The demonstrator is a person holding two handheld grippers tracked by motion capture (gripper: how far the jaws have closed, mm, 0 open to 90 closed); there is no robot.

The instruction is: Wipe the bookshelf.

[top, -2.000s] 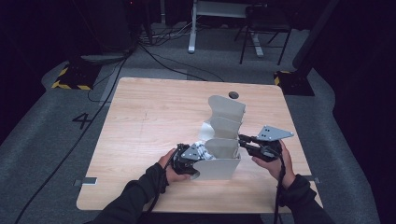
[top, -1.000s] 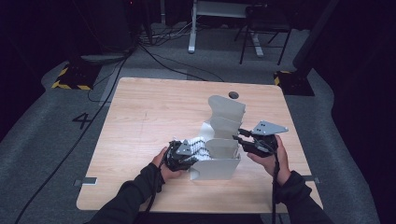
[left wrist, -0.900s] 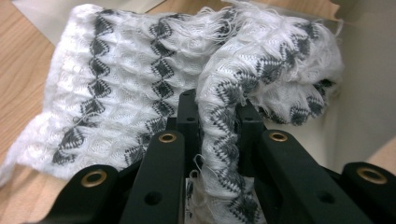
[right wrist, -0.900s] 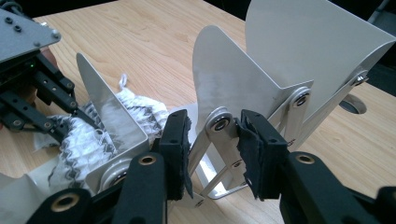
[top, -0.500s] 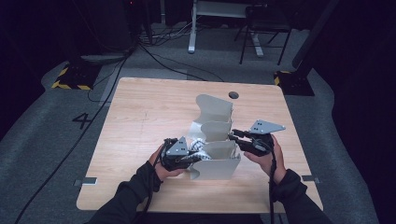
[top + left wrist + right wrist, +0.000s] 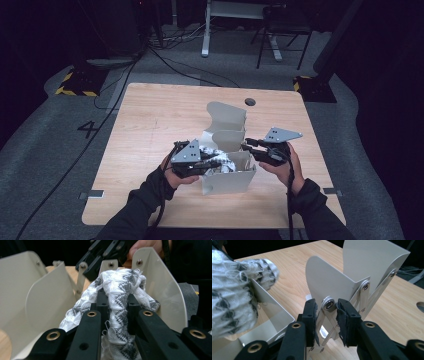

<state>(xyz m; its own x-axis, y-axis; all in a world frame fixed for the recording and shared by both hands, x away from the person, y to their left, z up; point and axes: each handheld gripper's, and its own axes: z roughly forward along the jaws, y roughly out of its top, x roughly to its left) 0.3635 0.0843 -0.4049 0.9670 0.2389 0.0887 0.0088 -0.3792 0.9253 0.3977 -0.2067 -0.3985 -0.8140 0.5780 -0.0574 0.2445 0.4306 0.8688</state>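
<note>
Left gripper view, patterned cloth pinched between fingers, above tiered tray

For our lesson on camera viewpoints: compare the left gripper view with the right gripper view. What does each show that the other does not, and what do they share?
Left gripper view alone: the left gripper shut on the black-and-white knitted cloth, with the person's hand beyond. Right gripper view alone: the right gripper around a riveted hinge strip of the beige tiered metal box, and the table's round hole. Shared: cloth, box, wooden table.
</note>
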